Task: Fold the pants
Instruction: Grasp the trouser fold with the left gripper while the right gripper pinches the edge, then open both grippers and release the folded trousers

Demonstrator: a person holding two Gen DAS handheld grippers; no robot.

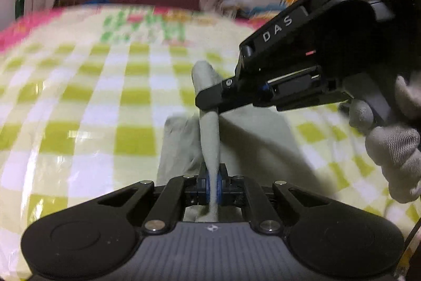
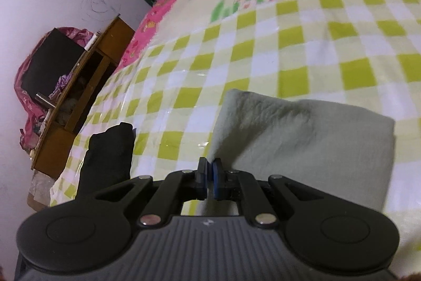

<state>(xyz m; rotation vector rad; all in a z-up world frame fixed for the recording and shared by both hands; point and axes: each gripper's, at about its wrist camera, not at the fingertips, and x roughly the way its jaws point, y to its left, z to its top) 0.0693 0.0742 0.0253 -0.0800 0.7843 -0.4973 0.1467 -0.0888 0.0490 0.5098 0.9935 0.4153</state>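
Pants (image 1: 210, 138) edge pinched; checked cover (image 1: 79, 96) open leftward.

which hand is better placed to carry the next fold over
Left, probably. The left gripper is shut on a raised edge of the pale green pants, while the right gripper is shut with nothing visibly between its pads.

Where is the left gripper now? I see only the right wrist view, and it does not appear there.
Observer: The left gripper is shut on a raised ridge of the pants.
Operator: And my right gripper, is it near this ridge?
Observer: Yes, the right gripper meets the same ridge farther along; its tip overlaps the cloth.
Operator: Who holds it?
Observer: A hand in a pale glove.
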